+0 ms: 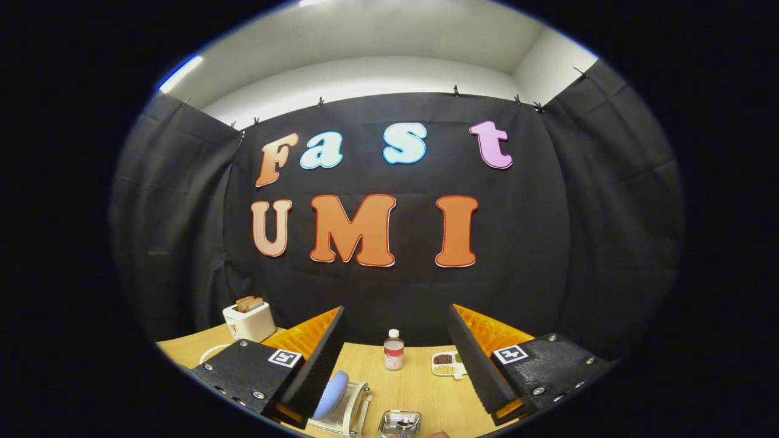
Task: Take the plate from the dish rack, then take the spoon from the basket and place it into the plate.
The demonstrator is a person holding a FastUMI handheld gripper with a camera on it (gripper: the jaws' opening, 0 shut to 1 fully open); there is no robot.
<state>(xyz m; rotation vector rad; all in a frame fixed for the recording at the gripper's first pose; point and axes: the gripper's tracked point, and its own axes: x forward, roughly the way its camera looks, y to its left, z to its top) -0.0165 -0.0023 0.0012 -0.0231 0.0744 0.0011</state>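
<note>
My gripper [395, 365] is held high above the wooden table [426, 389], open, with a wide gap and nothing between its fingers. Below the left finger [316, 359], a light blue plate [331, 393] stands on edge in a white dish rack [350, 410]. A small wire basket [400, 423] sits just right of the rack, under the gap between the fingers, with the metal spoon [403, 426] lying inside it. Both are low and near, below the fingertips.
A small bottle with a white cap [394, 350] stands further back on the table between the fingers. A sectioned white tray with food [446, 364] lies beside the right finger. A white toaster holding bread [248, 319] stands at the back left.
</note>
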